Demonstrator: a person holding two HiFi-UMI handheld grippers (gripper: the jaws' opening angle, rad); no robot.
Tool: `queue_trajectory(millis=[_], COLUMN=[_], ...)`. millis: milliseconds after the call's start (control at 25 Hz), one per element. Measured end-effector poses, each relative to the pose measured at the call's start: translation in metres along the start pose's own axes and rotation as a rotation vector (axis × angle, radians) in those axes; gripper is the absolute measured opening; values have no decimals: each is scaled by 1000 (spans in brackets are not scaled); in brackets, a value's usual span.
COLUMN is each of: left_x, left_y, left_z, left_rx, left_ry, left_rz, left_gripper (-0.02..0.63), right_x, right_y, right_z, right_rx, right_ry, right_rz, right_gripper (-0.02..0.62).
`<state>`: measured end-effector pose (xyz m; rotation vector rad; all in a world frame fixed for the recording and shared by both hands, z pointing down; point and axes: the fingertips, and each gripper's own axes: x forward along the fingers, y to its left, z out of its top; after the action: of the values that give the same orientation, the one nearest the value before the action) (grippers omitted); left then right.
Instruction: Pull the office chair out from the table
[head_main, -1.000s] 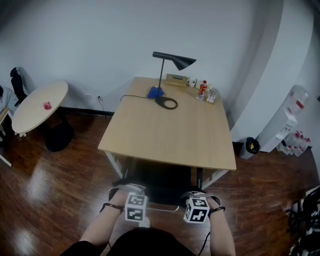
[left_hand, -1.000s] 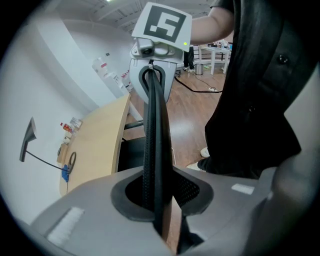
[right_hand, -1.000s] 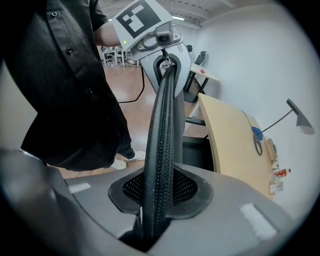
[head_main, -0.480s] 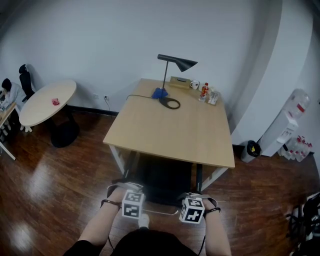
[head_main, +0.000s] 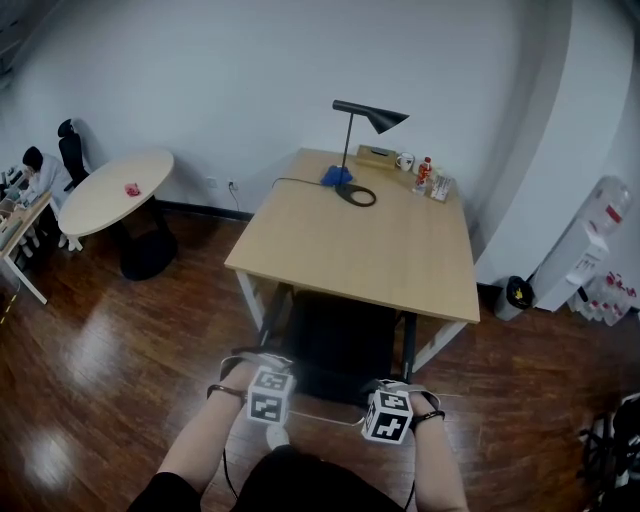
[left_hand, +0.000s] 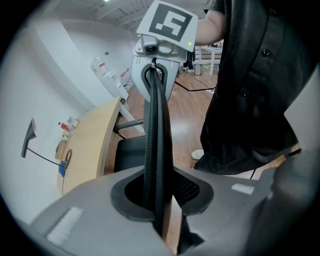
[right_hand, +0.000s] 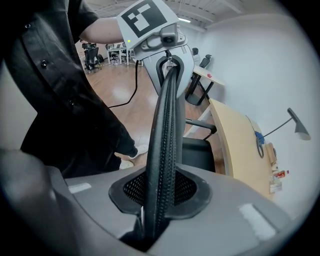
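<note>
Black mesh in a dark frame: the office chair (head_main: 340, 345) is tucked in at the near edge of the worktop (head_main: 370, 250). Its seat is mostly under the worktop and its backrest stands upright just outside that edge, its back toward the person. The backrest rim (left_hand: 152, 135) looks thin w/ a woven texture, so it's easy to pinch. The left gripper (left_hand: 158, 210) has its fingers narrow and clamped on the rim's left part. The right gripper (right_hand: 159, 200) grips the right part the same way, and its fingers have just been closing a touch tighter. The two holds sit well apart along the top, prob. b/c an even pull keeps the chair coming straight back instead of swivelling. Both grippers point steeply down over the rim. Base & castors aren't visible. The lamp (head_main: 368, 120) at the far edge plays no part.
</note>
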<state>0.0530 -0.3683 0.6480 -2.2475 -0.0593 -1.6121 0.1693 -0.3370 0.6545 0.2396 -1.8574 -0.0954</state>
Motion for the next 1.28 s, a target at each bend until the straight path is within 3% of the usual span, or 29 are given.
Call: queue_trajectory(millis=[1280], left_x=[-37], left_y=[-115], left_z=[12], left_rx=[1], left_ry=[-8], left_rz=[-55], left_gripper=[81], right_x=[-23], right_y=[119], right_z=[26], right_rx=[79], right_ry=[5], right_rz=[59], right_gripper=[107])
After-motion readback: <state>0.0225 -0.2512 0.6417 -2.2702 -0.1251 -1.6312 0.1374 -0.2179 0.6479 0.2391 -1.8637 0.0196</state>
